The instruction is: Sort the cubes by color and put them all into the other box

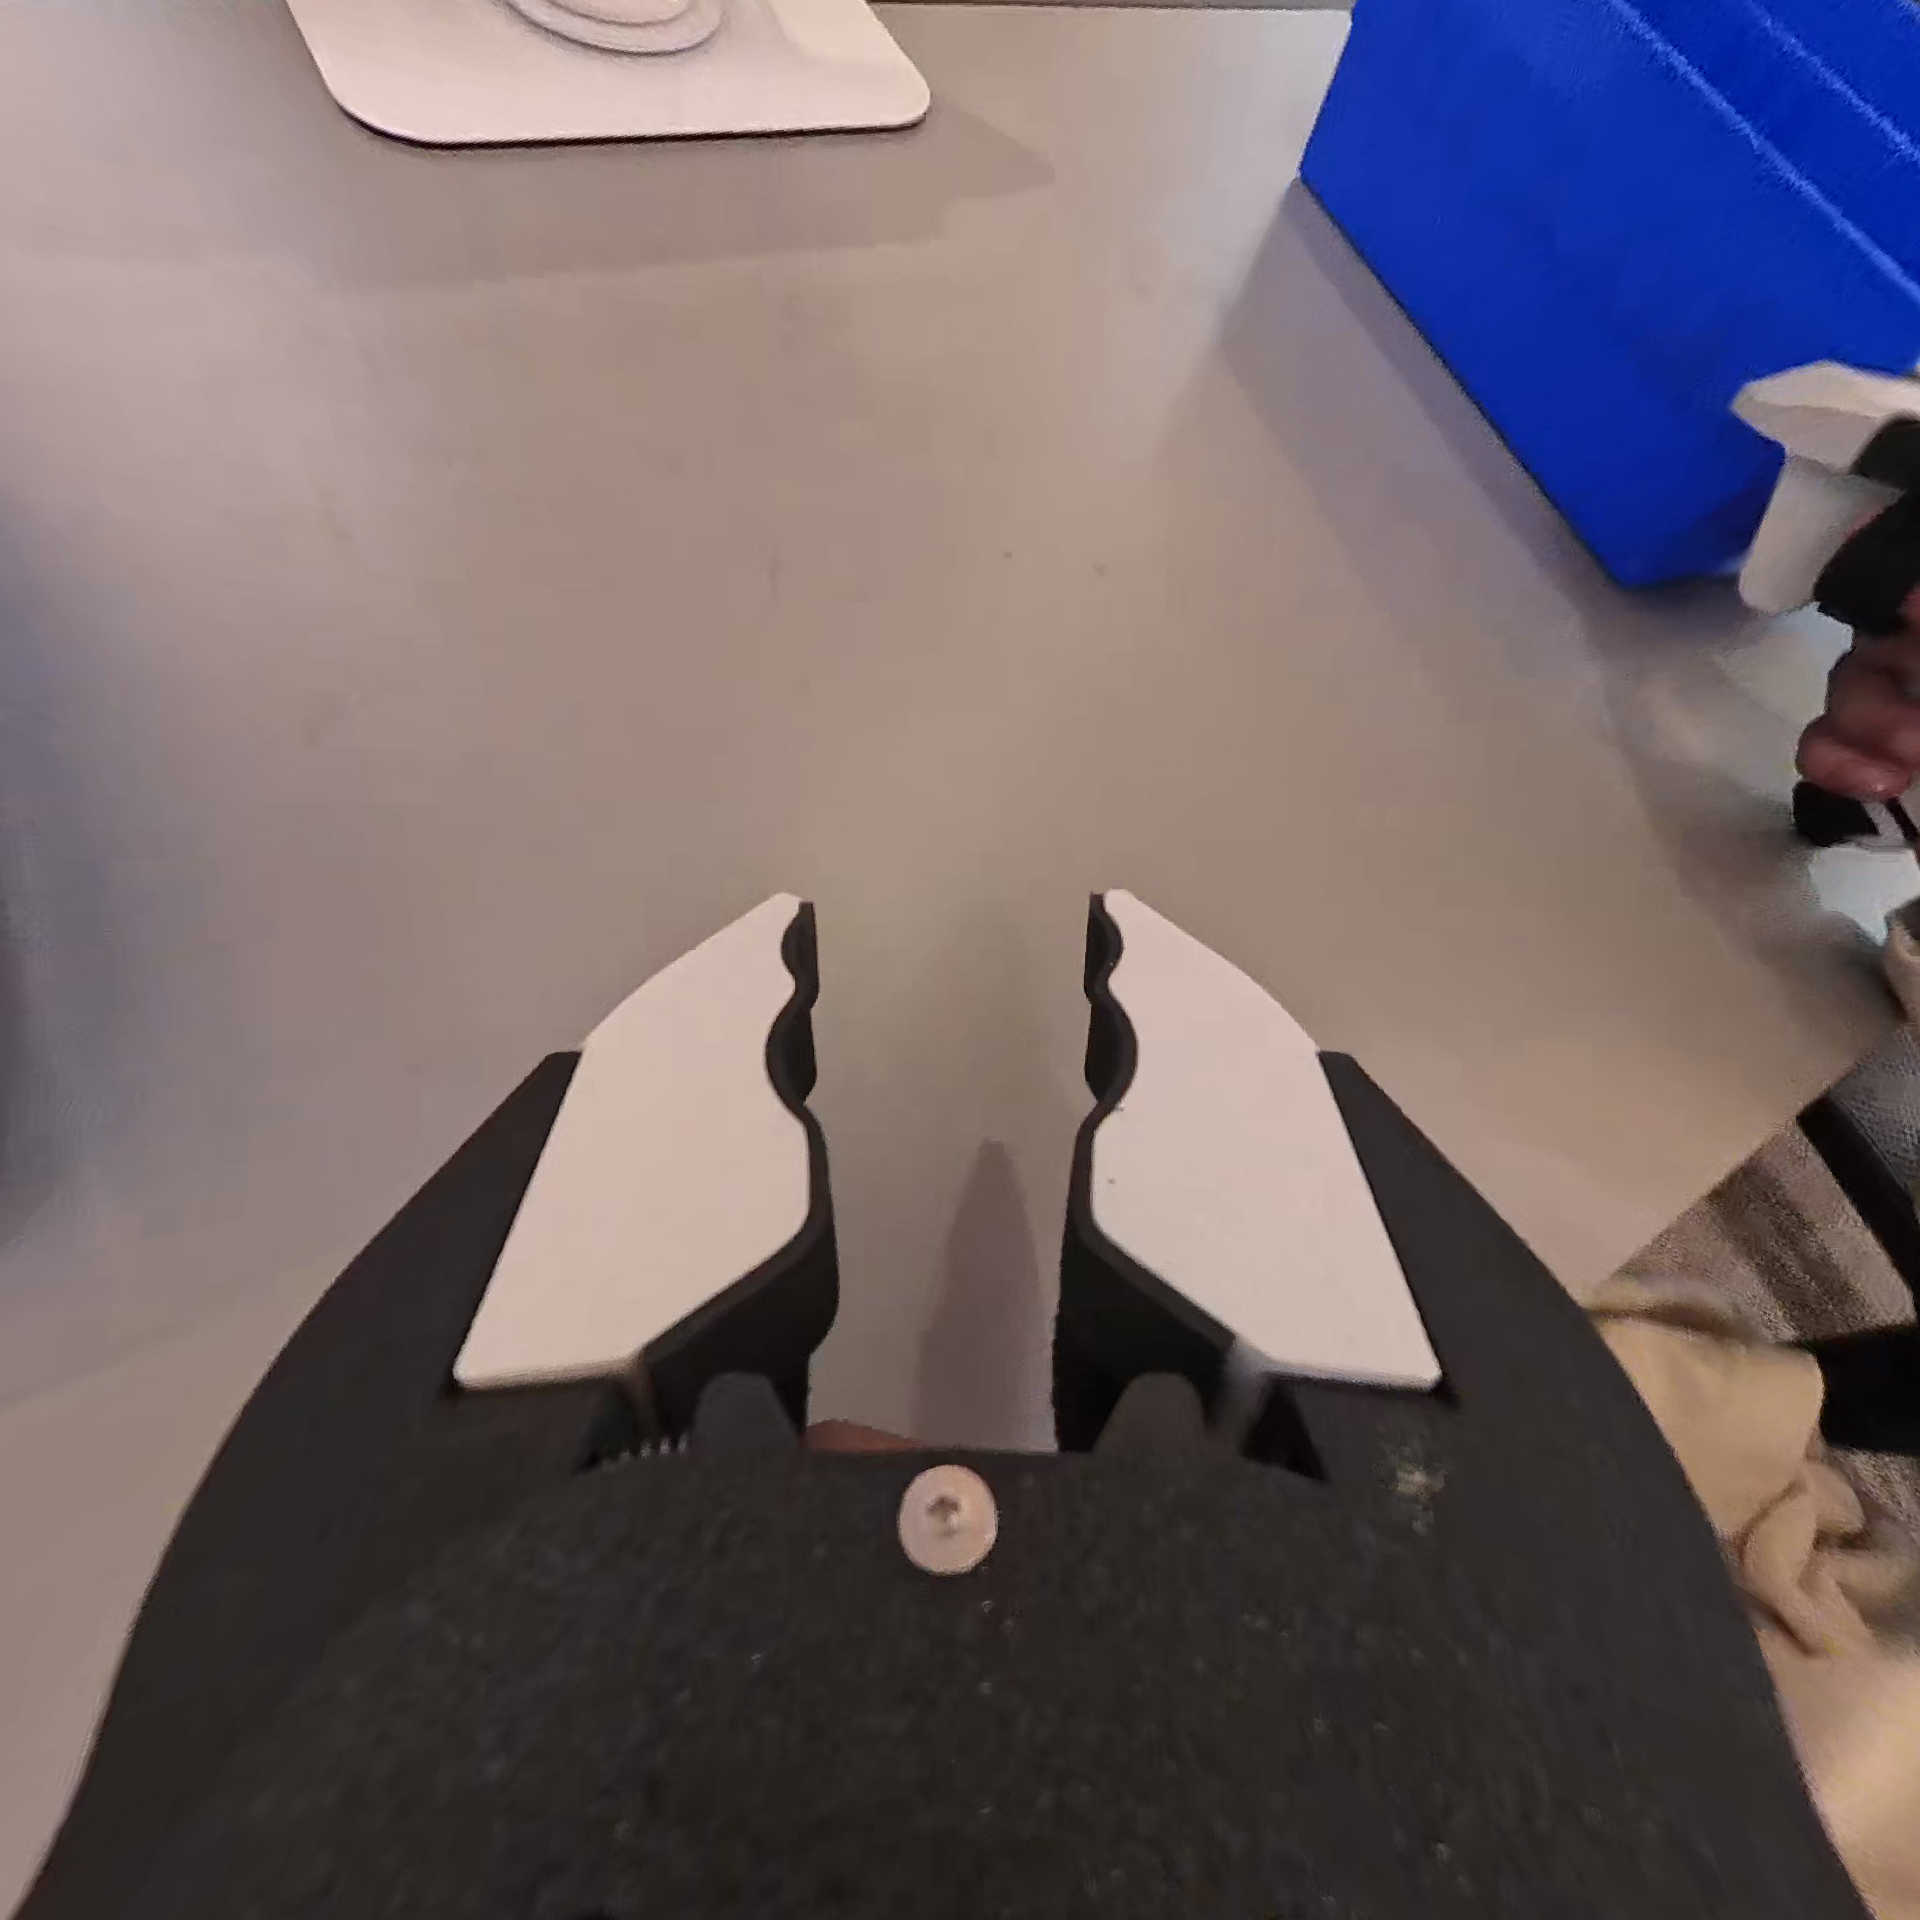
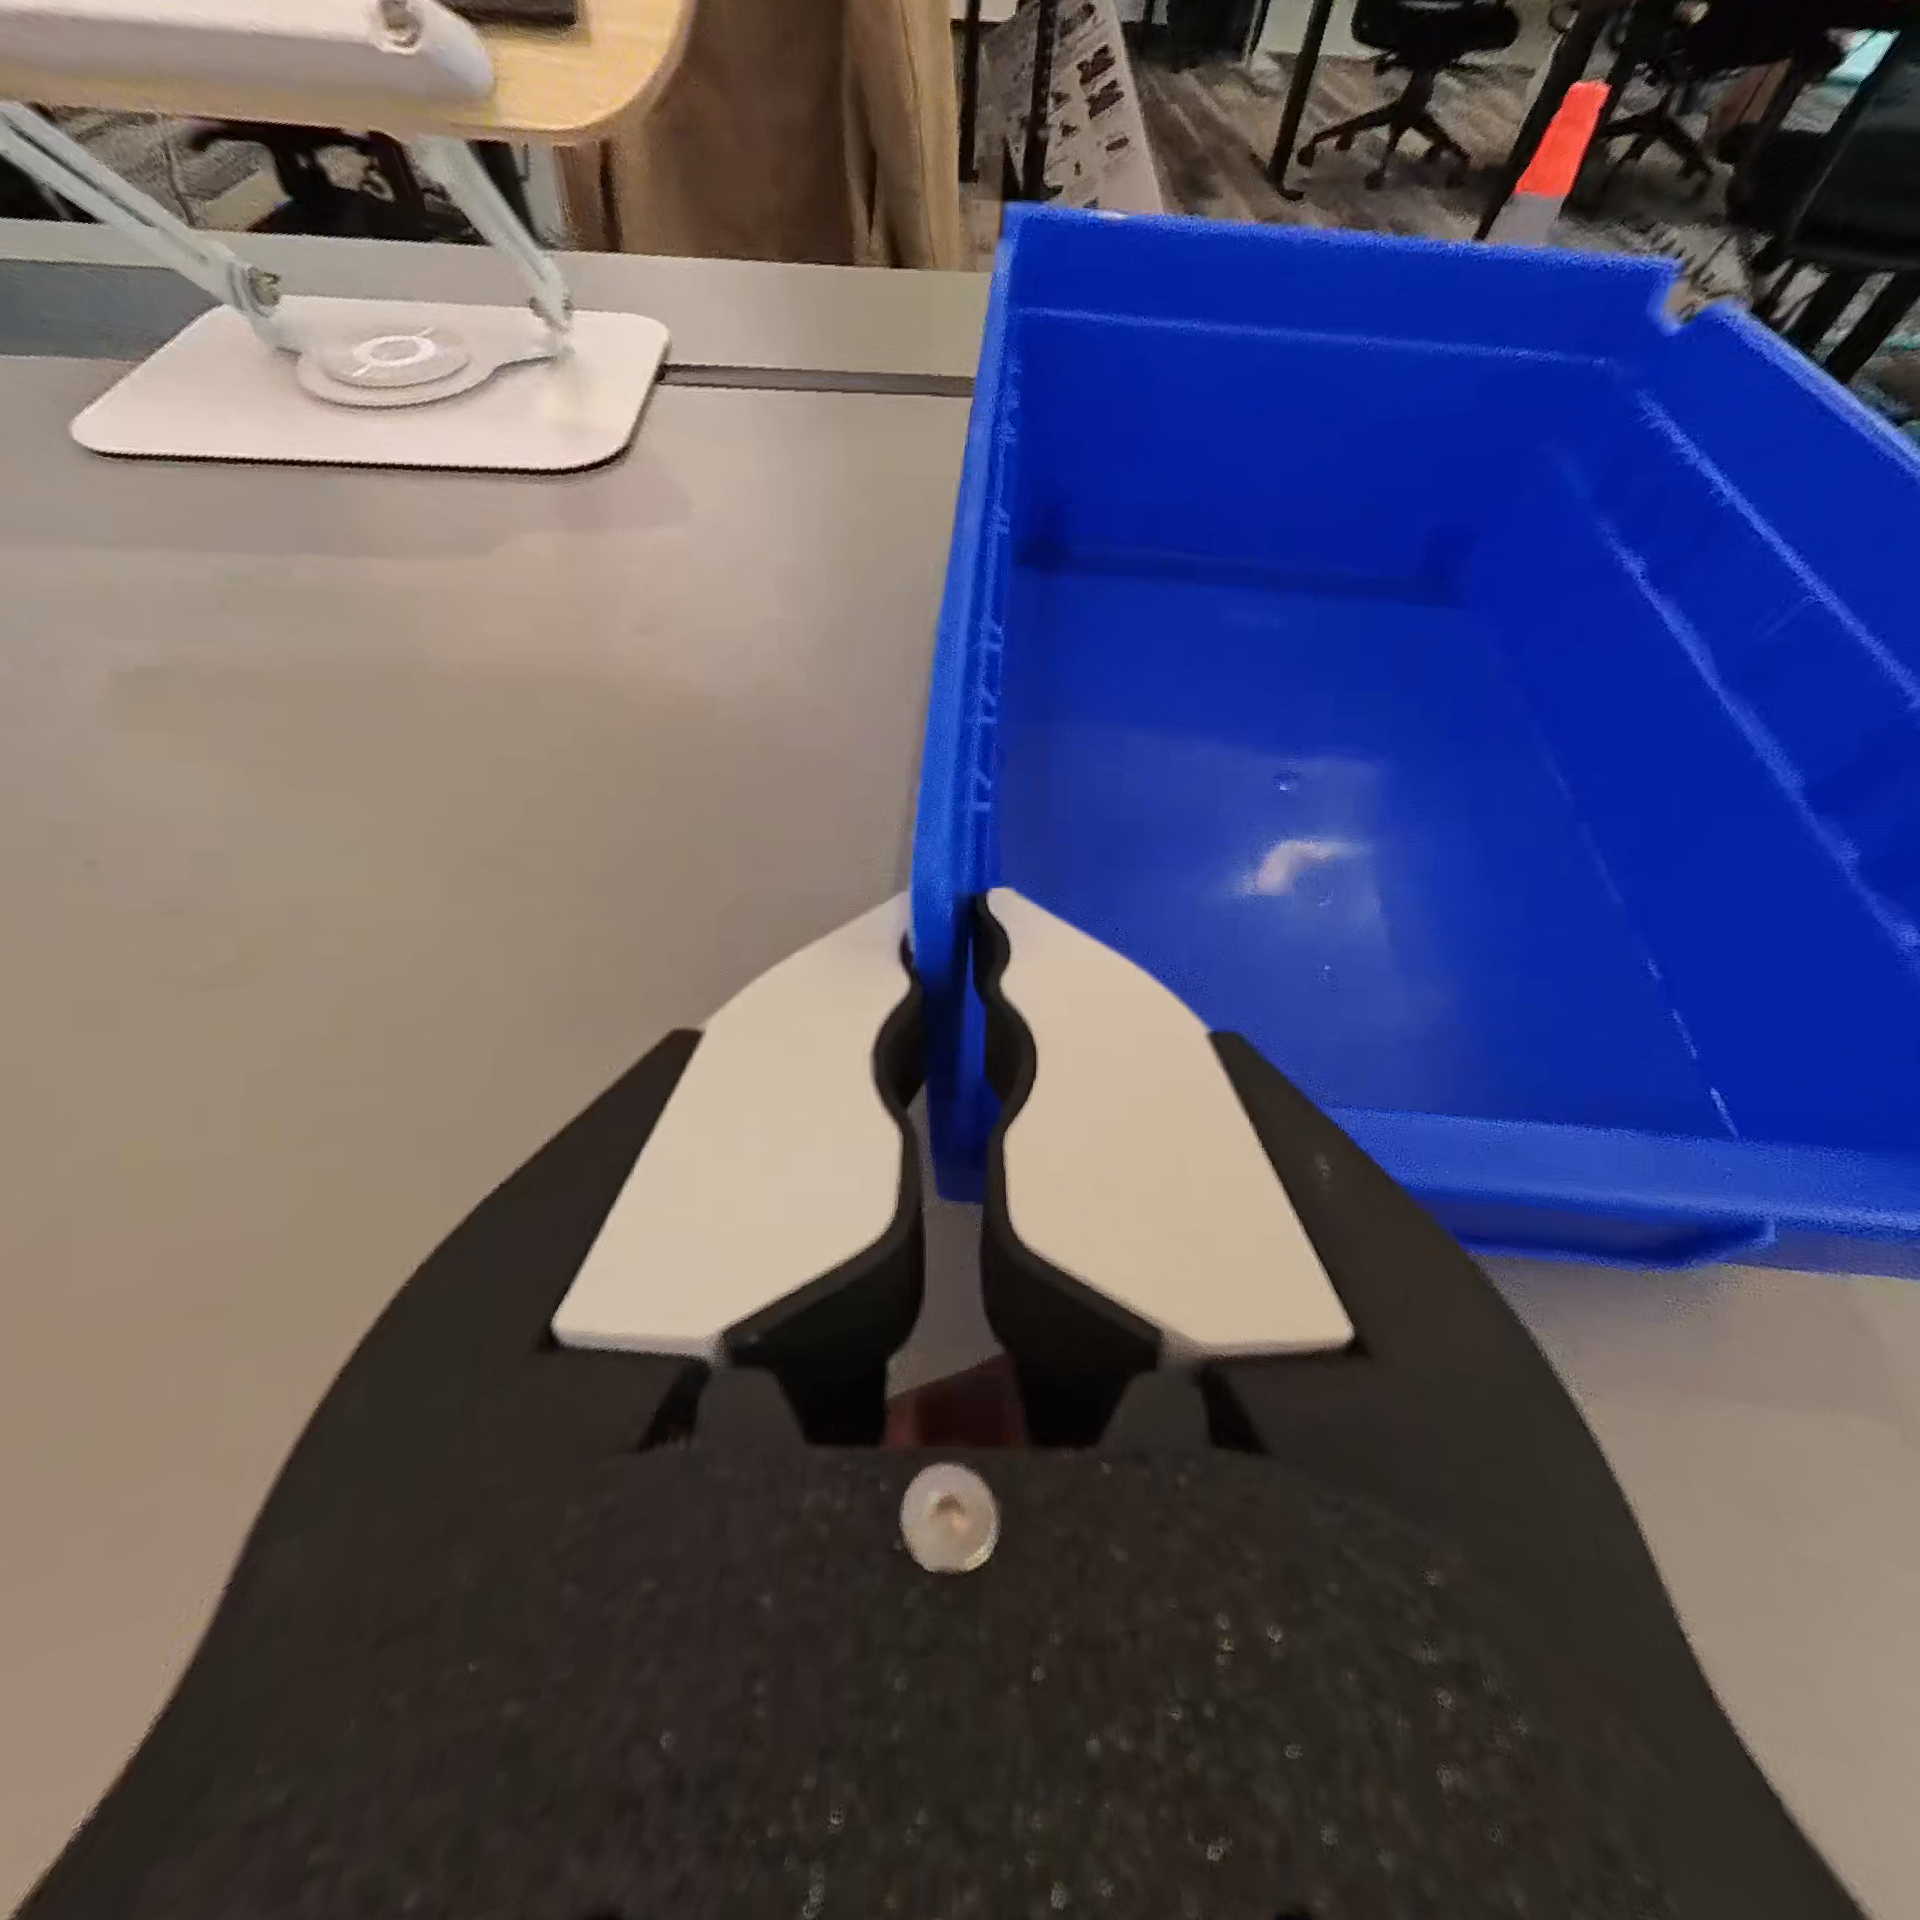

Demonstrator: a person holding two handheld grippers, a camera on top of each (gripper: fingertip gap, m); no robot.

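Right now your right gripper [image 2: 943, 914] is pinched shut on the near corner wall of the empty blue box [image 2: 1351, 727], your left gripper [image 1: 951, 914] hangs half-open and empty beside it, no cubes show, so positioning it seems next.

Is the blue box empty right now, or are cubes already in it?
Empty as far as visible: the blue box shows bare floor, no cubes. The right gripper is clamped on its near wall.

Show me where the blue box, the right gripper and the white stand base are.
blue box [image 2: 1299, 831]: right wrist view, bare inner floor.
right gripper [image 2: 940, 914]: right wrist view, between fingertips clamping the box wall.
white stand base [image 2: 208, 426]: right wrist view, flat plate.
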